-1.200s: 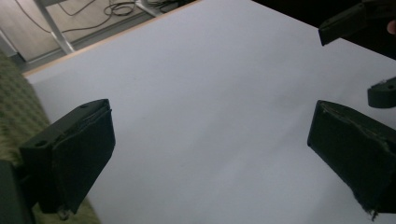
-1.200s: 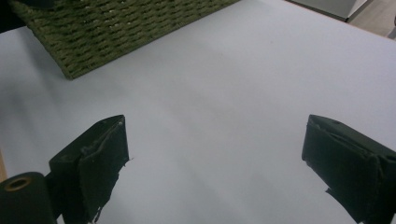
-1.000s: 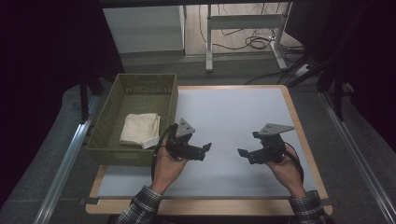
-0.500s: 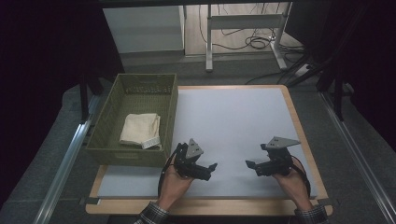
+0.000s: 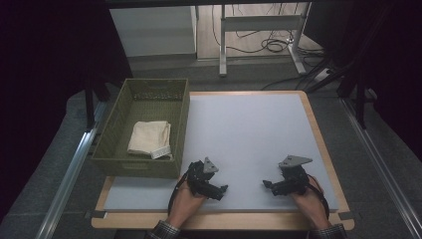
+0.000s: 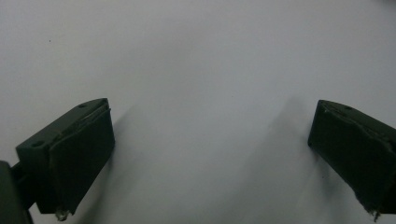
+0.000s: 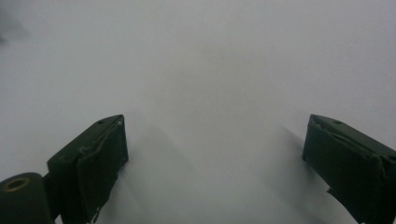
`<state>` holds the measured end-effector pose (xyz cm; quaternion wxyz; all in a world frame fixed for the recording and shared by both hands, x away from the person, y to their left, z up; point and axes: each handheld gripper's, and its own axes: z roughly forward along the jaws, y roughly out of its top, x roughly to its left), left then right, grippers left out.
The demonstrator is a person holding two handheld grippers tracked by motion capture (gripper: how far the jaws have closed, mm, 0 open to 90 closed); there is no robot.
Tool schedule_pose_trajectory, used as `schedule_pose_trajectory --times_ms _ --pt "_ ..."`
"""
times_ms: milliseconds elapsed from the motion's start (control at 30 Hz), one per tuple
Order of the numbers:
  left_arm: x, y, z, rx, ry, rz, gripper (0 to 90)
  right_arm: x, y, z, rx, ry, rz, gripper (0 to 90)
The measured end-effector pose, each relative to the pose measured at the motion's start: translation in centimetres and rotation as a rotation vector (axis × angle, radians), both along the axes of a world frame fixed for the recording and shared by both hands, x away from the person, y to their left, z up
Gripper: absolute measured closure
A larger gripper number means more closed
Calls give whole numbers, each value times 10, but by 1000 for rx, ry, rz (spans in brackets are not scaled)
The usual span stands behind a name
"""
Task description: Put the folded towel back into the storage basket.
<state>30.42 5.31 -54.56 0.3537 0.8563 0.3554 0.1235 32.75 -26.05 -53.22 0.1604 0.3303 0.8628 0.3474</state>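
Note:
A green woven basket (image 5: 113,127) stands at the left edge of the white table mat (image 5: 249,134), with a folded cream cloth (image 5: 148,138) lying inside it. My left gripper (image 5: 222,190) rests low near the mat's front edge, just right of the basket's near corner, jaws pointing right. My right gripper (image 5: 267,185) sits near the front right, jaws pointing left toward the other. In the left gripper view my left gripper (image 6: 210,154) is open with bare white mat between the jaws. In the right gripper view my right gripper (image 7: 215,163) is open above bare mat.
The mat lies on a wooden board (image 5: 323,149) with a raised rim. Metal rails (image 5: 69,174) run along both sides of the table. Beyond the far edge are a desk frame (image 5: 259,25) and cables on the floor.
Both hands have drawn back toward the front edge of the table, and the grippers now sit lower and closer to the person. The cloth in the basket has not moved.

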Motion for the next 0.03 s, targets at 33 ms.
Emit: schedule_pose_trajectory --times_ms 33 --pt "0 0 0 4 -3 -1 3 0 0 0 1 1 -1 66"
